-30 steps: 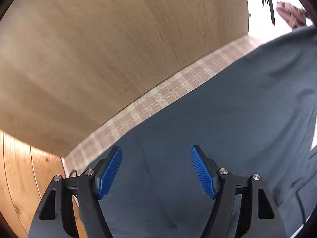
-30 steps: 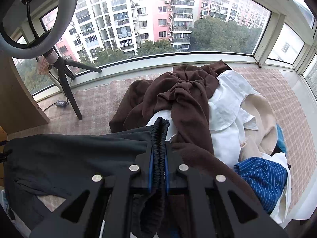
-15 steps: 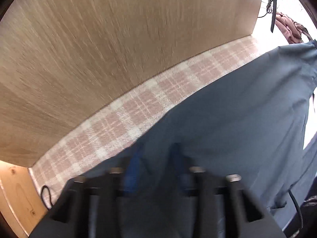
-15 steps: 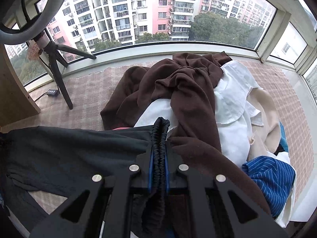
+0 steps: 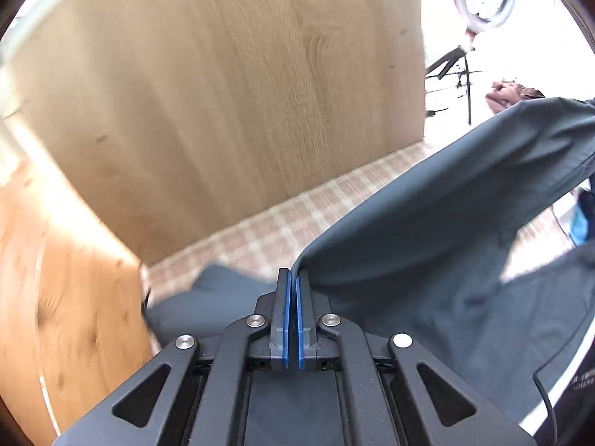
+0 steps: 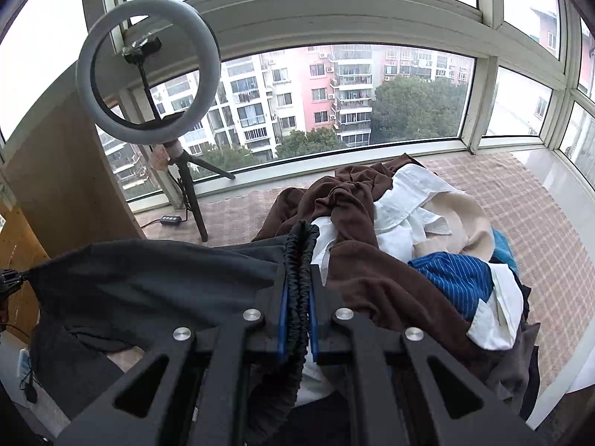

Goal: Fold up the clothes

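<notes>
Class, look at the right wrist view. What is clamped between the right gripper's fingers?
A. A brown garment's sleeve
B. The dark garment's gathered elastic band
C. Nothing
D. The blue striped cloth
B: the right gripper is shut on the ruched black elastic band of the dark garment.

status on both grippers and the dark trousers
Left gripper shut on dark trousers. Right gripper shut on their waistband. Clothes pile close behind.

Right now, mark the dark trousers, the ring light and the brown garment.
dark trousers (image 6: 156, 282): right wrist view, flat cloth left of the clamped waistband.
ring light (image 6: 148, 70): right wrist view, on the central pole inside the ring.
brown garment (image 6: 353, 200): right wrist view, bunched fold atop the pile.
</notes>
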Action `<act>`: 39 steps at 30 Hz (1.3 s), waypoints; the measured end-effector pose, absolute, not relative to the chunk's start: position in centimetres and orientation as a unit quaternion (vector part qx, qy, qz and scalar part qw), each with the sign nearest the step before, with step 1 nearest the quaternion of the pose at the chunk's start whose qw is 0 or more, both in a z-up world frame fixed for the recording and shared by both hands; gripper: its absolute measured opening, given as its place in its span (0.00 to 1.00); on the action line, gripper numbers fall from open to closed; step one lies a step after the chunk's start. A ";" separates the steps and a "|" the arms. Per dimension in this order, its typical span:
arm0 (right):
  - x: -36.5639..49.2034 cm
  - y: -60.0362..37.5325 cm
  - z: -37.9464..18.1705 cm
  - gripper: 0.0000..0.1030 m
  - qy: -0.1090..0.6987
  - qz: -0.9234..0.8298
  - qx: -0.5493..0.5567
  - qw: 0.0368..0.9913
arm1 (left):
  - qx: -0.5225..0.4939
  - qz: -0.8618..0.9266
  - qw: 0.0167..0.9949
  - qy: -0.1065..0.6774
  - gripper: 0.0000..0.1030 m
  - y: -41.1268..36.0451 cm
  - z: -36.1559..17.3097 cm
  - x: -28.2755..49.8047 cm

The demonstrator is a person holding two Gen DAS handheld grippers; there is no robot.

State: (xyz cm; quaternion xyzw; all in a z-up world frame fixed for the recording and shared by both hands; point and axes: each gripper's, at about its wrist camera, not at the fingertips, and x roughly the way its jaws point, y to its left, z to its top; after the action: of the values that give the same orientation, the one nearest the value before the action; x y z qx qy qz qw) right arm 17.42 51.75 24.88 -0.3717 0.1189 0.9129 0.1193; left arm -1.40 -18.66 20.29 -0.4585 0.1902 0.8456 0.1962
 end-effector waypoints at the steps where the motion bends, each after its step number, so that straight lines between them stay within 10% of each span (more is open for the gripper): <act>1: 19.7 51.3 24.8 0.08 0.122 0.915 -0.365 0.121 | -0.462 0.846 0.192 0.186 0.01 -19.5 20.2 0.6; 12: 37.9 46.2 8.3 0.12 0.172 0.844 -0.484 0.152 | -0.580 0.770 0.146 0.221 0.10 -22.5 11.3 16.5; 23: 40.4 43.8 10.1 0.37 0.159 0.867 -0.454 0.127 | -0.484 0.763 0.330 0.272 0.41 -9.1 14.0 20.3; 39: 37.0 44.3 8.2 0.38 0.133 0.854 -0.490 0.113 | -0.453 0.725 0.403 0.327 0.40 1.9 11.9 21.3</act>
State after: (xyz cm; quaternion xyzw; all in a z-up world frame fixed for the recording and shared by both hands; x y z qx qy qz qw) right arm 36.98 44.26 8.23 -0.4896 0.1334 0.8542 0.1134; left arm 21.28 1.88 11.89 -0.4527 0.3267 0.7250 0.4033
